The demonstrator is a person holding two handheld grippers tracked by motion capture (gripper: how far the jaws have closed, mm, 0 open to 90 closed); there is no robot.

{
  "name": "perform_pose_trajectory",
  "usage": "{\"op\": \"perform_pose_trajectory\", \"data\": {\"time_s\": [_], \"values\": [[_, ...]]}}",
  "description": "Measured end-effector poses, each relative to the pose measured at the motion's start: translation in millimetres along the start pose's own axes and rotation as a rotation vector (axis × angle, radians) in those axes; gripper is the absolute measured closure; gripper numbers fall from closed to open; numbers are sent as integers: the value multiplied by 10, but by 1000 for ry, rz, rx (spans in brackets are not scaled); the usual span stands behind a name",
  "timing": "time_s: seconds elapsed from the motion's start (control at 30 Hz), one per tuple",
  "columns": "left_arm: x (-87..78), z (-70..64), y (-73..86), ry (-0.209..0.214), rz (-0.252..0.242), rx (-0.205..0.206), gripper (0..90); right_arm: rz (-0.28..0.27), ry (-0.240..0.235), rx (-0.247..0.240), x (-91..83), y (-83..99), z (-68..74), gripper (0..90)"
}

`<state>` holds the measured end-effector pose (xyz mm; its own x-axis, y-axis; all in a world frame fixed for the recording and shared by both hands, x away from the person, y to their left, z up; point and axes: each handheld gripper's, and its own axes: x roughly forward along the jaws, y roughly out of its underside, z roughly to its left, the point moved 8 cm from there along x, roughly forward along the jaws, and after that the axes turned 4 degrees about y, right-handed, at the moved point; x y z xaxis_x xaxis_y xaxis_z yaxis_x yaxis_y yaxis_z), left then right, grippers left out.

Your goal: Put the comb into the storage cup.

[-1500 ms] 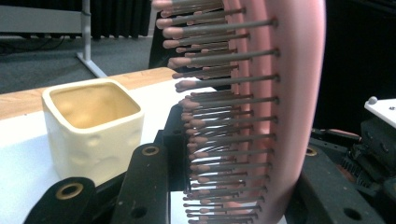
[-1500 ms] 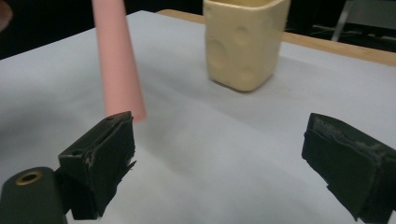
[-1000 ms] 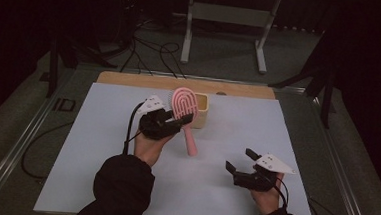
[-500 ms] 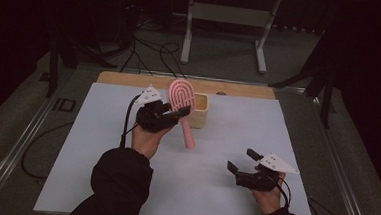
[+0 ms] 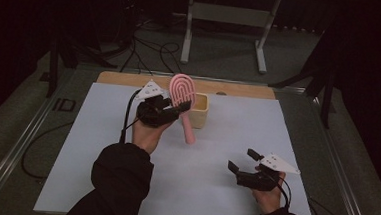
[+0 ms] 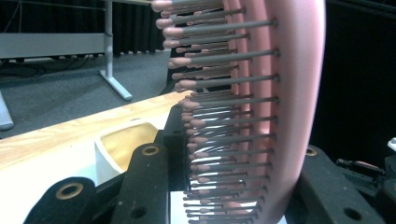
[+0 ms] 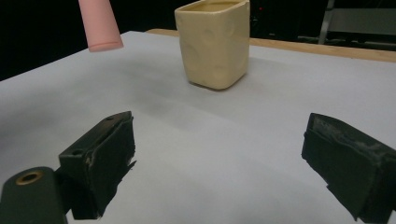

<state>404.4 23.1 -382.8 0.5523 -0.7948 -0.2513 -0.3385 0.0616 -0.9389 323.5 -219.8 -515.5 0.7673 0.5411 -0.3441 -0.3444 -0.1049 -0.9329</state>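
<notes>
We are pinching the pink hairbrush in the left tool, handle slanting down beside the cream cup; the right tool is resting spread.

the pink brush runs off the top edge; its handle is cropped too.
</notes>
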Motion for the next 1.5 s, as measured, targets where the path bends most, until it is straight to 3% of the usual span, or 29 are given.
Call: {"op": "perform_pose_trajectory", "data": {"time_s": [1.5], "values": [[172, 280, -192, -98, -39, 22, 652, 38, 6, -3, 56, 60, 18, 99]]}}
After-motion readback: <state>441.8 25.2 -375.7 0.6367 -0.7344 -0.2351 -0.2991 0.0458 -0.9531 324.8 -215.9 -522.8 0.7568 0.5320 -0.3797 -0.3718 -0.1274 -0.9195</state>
